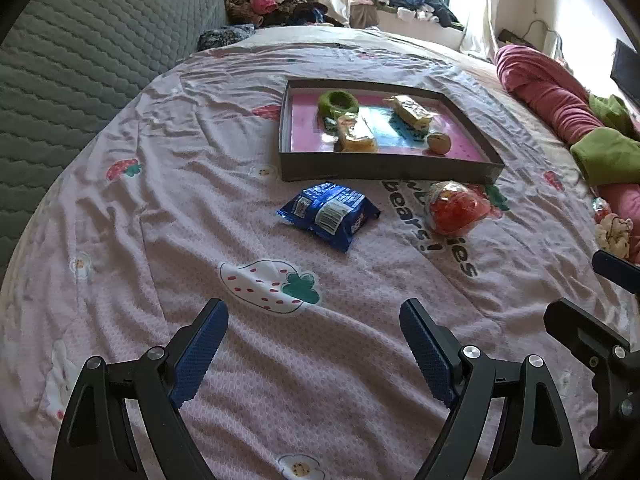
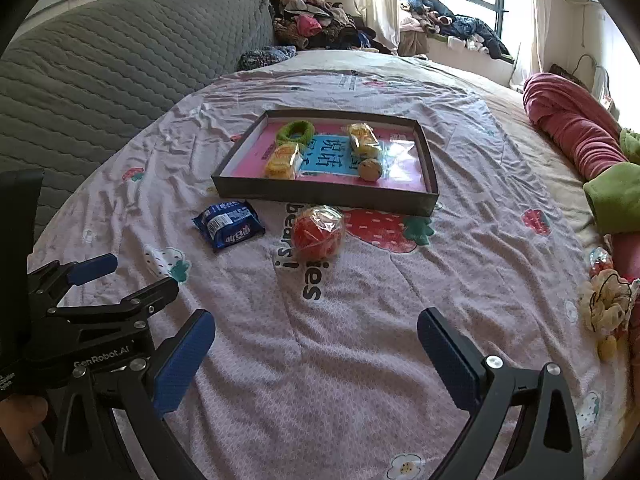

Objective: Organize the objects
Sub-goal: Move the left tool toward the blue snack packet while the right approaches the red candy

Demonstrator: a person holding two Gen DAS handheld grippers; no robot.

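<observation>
Your left gripper (image 1: pixel 314 344) and right gripper (image 2: pixel 316 354), both wide open and empty, face the crinkly blue snack packet (image 1: pixel 329 215); it lies far-left, nearer your left.

Cloth, foil and card around your tray

Your tray (image 2: pixel 320 196) has matt cardboard walls; just before it lie a glossy blue foil packet (image 1: pixel 329 213) and a crinkly clear-wrapped red ball (image 2: pixel 318 233) (shiny film), on the matt, wrinkled woven bedsheet (image 1: pixel 160 208).
</observation>
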